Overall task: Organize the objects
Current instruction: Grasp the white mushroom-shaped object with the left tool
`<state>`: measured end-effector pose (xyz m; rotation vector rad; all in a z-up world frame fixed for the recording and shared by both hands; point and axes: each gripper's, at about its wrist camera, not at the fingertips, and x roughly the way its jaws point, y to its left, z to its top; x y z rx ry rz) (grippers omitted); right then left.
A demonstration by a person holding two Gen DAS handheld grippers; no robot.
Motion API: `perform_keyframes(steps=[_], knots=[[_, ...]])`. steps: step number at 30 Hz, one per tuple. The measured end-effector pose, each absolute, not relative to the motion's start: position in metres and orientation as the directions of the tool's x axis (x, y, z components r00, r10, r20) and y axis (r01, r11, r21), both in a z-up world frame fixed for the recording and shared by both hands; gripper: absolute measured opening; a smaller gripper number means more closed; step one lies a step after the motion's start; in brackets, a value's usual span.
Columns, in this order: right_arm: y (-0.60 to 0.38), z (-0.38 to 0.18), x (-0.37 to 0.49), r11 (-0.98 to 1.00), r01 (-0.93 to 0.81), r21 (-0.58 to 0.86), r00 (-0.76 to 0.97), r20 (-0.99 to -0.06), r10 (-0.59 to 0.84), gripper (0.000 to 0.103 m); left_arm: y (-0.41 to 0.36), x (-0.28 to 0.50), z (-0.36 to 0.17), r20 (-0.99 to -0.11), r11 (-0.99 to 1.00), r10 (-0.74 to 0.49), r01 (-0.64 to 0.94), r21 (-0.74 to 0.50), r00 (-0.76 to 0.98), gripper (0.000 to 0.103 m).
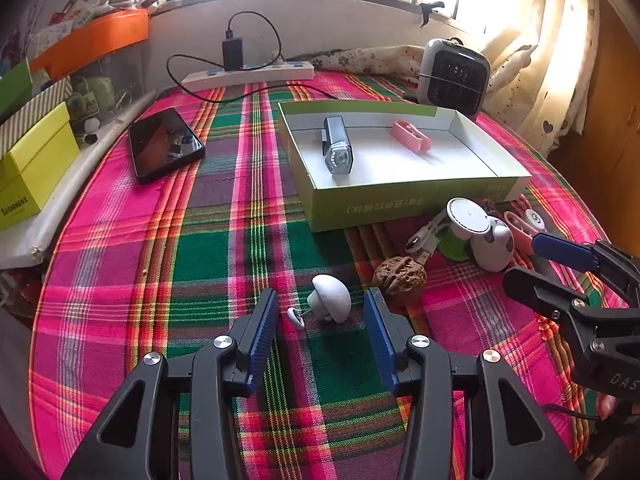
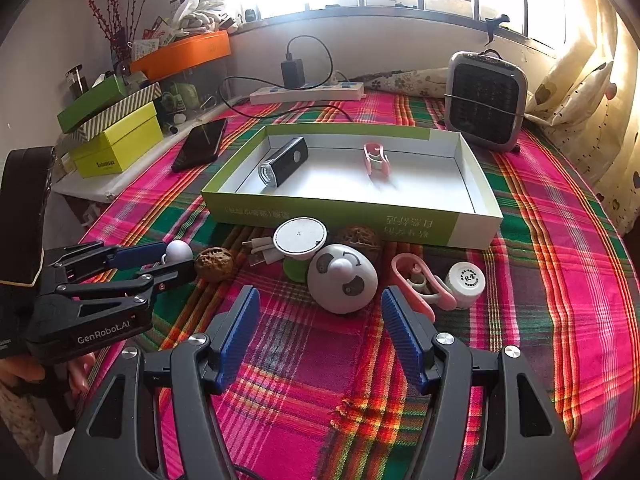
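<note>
A green-sided white box (image 1: 400, 200) (image 2: 348, 216) holds a black bike light (image 1: 337, 146) (image 2: 283, 162) and a pink clip (image 1: 412, 135) (image 2: 376, 158). My left gripper (image 1: 322, 316) is open around a white mushroom-shaped object (image 1: 331, 298) (image 2: 178, 251) on the plaid cloth. A walnut (image 1: 399, 280) (image 2: 214, 263) lies beside it. My right gripper (image 2: 320, 312) is open just before a white panda-faced dome (image 2: 342, 278) (image 1: 494, 246). Near it lie a white round disc (image 2: 300, 238), a pink clip (image 2: 412, 280) and a small white jar (image 2: 466, 282).
A black phone (image 1: 166, 144) (image 2: 200, 144) lies left of the box. A power strip with charger (image 1: 248, 74) (image 2: 308, 92) sits at the back. A small heater (image 1: 454, 76) (image 2: 484, 100) stands back right. Yellow and green boxes (image 1: 32, 164) (image 2: 116, 140) are stacked at left.
</note>
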<state>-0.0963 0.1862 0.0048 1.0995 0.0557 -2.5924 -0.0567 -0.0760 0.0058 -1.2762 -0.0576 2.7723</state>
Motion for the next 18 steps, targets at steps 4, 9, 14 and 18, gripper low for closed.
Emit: perform_keyframes(steps=[4, 9, 14, 18], knots=[[0.183, 0.004, -0.099, -0.945, 0.316, 0.086, -0.644, -0.712, -0.281, 0.064, -0.077, -0.06, 0.006, -0.764, -0.998, 0.065, -0.047, -0.046, -0.642, 0.043], [0.174, 0.004, -0.102, -0.938, 0.339, 0.073, -0.633, -0.72, -0.285, 0.064, -0.085, -0.062, 0.005, -0.758, -0.995, 0.099, -0.054, -0.083, -0.645, 0.042], [0.164, 0.004, -0.102, -0.93, 0.362, 0.059, -0.628, -0.722, -0.29, 0.064, -0.088, -0.063, 0.004, -0.757, -0.996, 0.092, -0.048, -0.08, -0.646, 0.03], [0.155, 0.004, -0.103, -0.924, 0.378, 0.054, -0.621, -0.726, -0.297, 0.064, -0.095, -0.062, 0.004, -0.754, -0.993, 0.116, -0.057, -0.104, -0.646, 0.029]])
